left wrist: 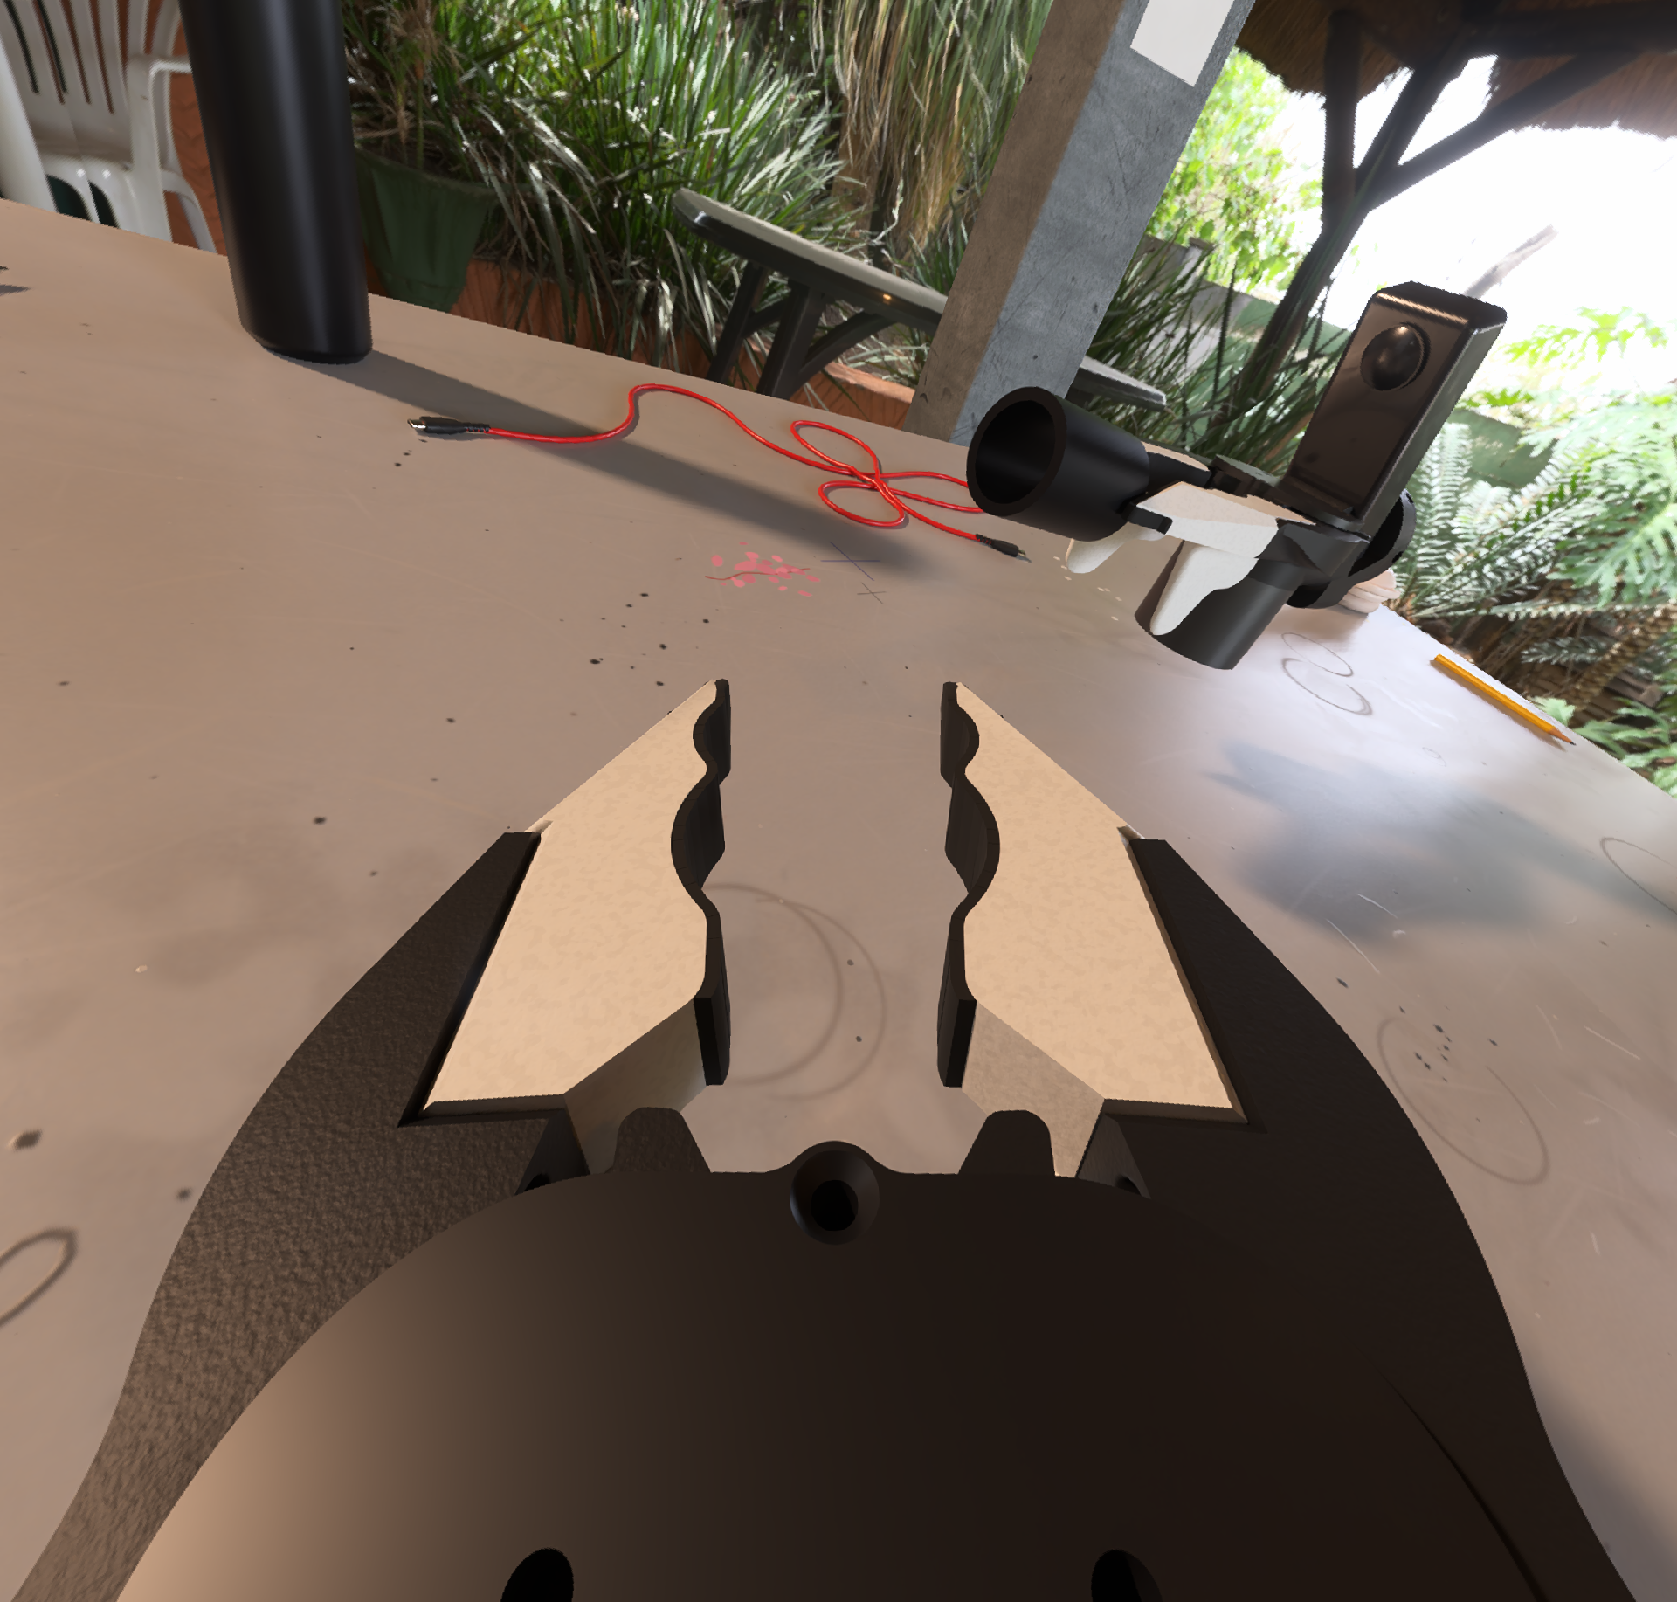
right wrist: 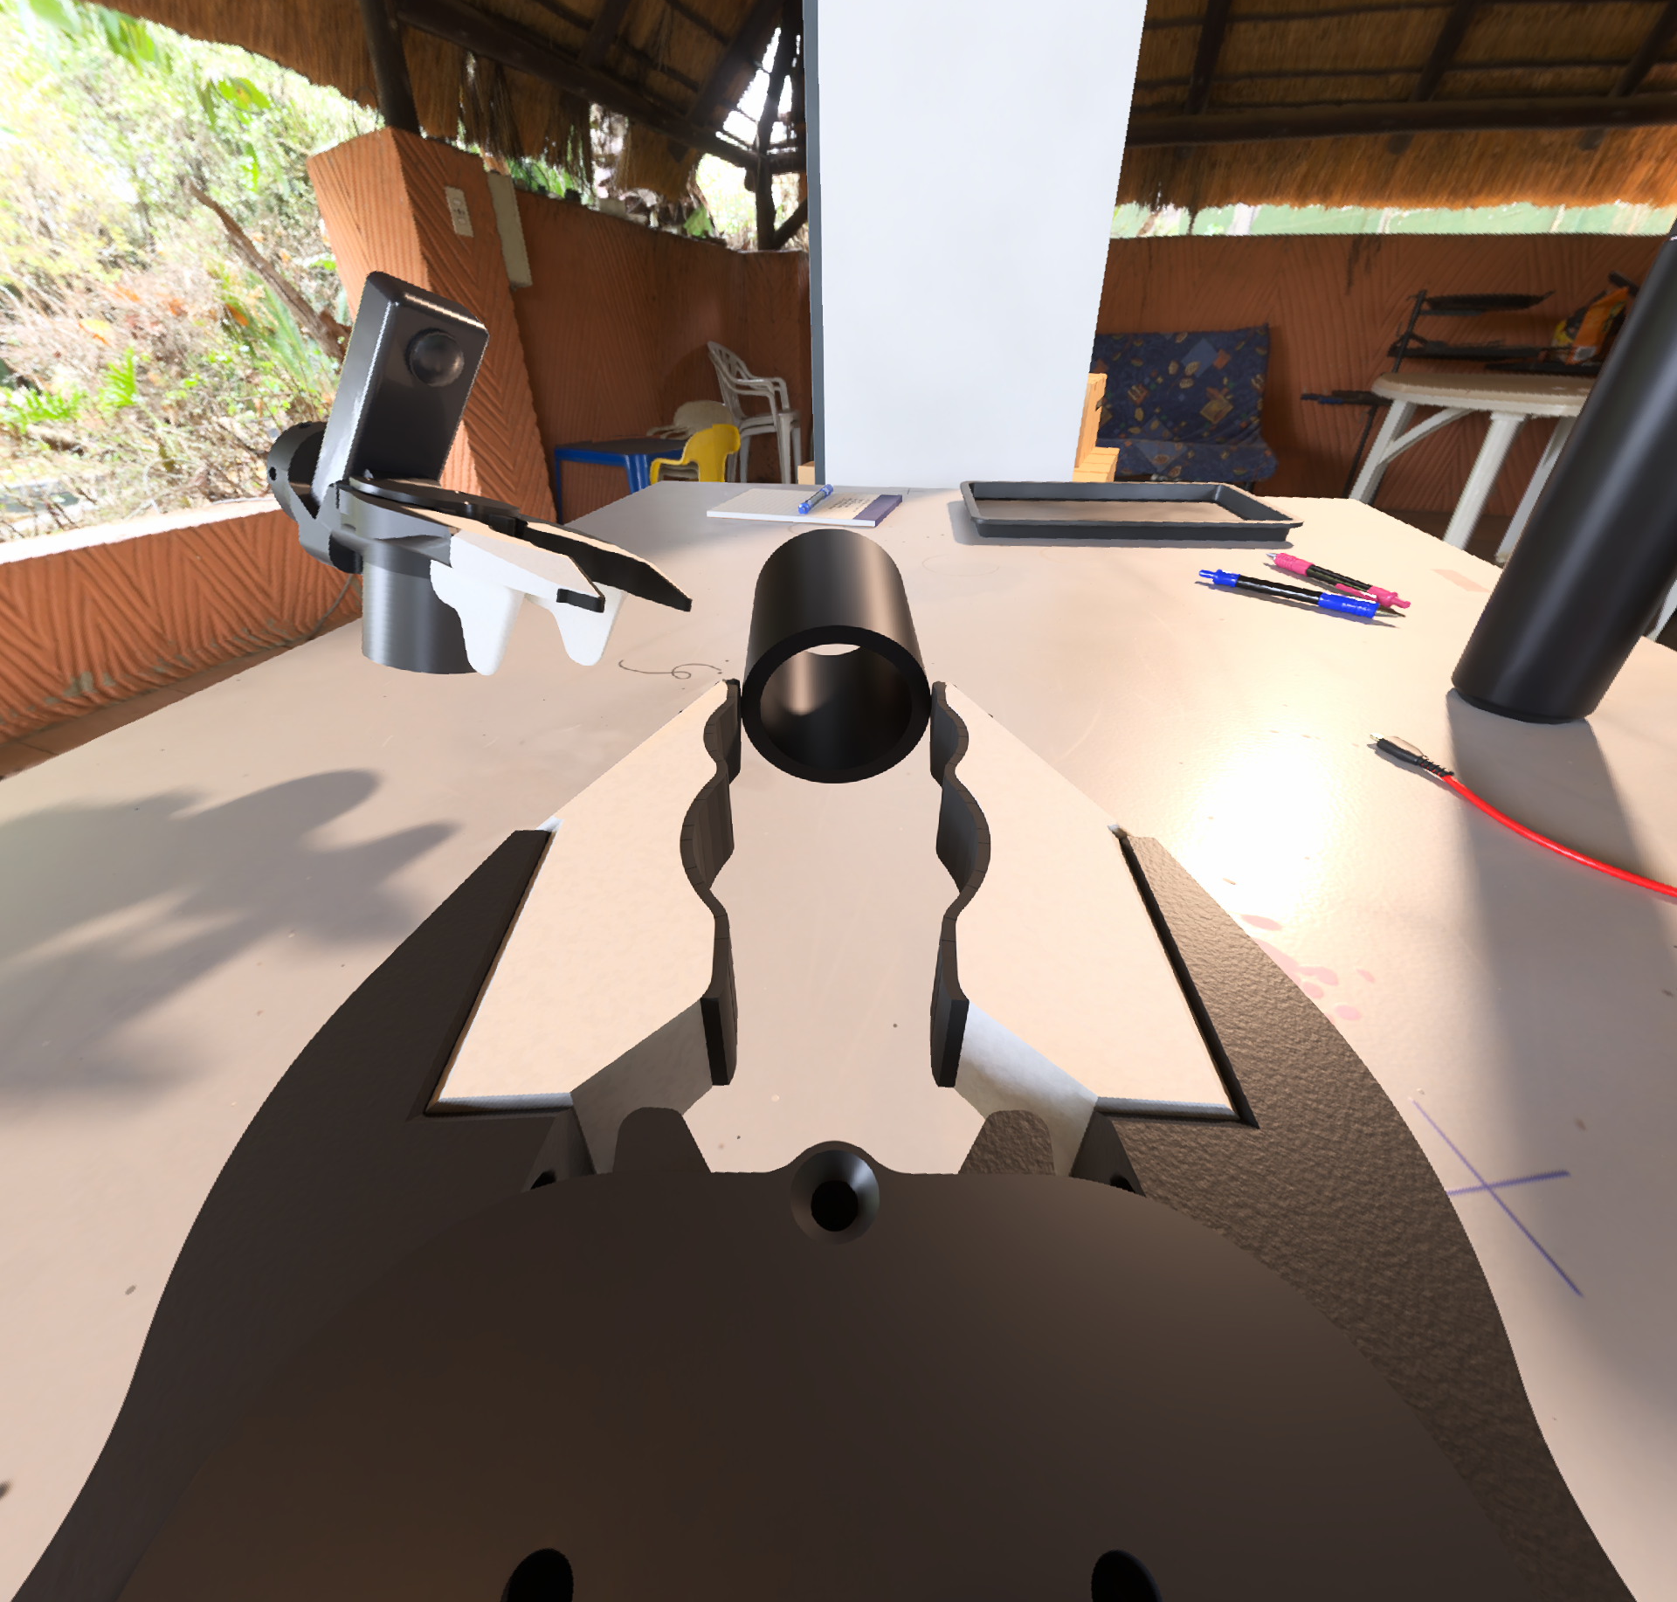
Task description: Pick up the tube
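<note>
The tube (right wrist: 830, 615) is a short black hollow cylinder, open end toward me, gripped at its near end between my right gripper's (right wrist: 835, 705) fingertips. In the left wrist view the tube (left wrist: 1053, 469) hangs above the table at the far right, held level by the right gripper (left wrist: 1148, 510). My left gripper (left wrist: 835, 696) is open and empty, low over the brown table (left wrist: 363, 651). It also shows in the right wrist view (right wrist: 626, 601), to the left of the tube and apart from it.
A tall black cylinder (left wrist: 281, 152) stands at the table's far left; it also shows in the right wrist view (right wrist: 1579, 515). A red cable (left wrist: 817, 460) lies near it. A pencil (left wrist: 1497, 710), two pens (right wrist: 1298, 592), a dark tray (right wrist: 1125, 506) and a notepad (right wrist: 799, 506) lie on the table.
</note>
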Available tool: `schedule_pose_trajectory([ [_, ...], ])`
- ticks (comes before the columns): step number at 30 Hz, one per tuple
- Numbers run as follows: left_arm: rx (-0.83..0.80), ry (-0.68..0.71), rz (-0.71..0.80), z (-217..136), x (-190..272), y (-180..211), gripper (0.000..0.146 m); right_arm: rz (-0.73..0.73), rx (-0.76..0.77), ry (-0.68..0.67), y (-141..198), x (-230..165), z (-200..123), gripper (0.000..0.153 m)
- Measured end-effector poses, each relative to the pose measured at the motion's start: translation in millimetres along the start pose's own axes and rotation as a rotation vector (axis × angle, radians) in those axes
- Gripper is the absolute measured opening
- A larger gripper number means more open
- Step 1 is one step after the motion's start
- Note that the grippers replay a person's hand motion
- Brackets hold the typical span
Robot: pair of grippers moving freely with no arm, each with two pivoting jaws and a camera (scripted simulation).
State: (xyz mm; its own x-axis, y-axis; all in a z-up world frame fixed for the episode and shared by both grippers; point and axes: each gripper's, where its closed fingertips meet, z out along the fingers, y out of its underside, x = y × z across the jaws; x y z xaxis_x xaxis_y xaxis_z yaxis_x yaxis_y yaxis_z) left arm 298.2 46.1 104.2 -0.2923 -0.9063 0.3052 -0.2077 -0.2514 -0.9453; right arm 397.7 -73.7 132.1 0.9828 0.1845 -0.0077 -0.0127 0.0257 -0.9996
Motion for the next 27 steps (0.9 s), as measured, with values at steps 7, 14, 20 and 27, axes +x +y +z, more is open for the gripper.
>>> schedule_pose_trajectory([
  [7,0.001,0.006,-0.009,0.7,1.0,-0.5,0.046,-0.001,-0.003,-0.003,2.3,1.5,-2.1,0.042],
  [14,0.007,0.006,-0.012,-1.2,0.9,-1.2,0.046,-0.013,-0.009,0.001,7.7,3.2,-1.7,0.042],
  [20,0.006,0.006,-0.012,-0.6,1.0,-1.3,0.046,-0.013,-0.007,-0.005,8.2,3.0,-2.5,0.042],
  [27,0.007,0.005,-0.012,0.5,1.1,-0.8,0.046,-0.044,-0.012,0.006,13.6,3.4,-2.4,0.042],
])
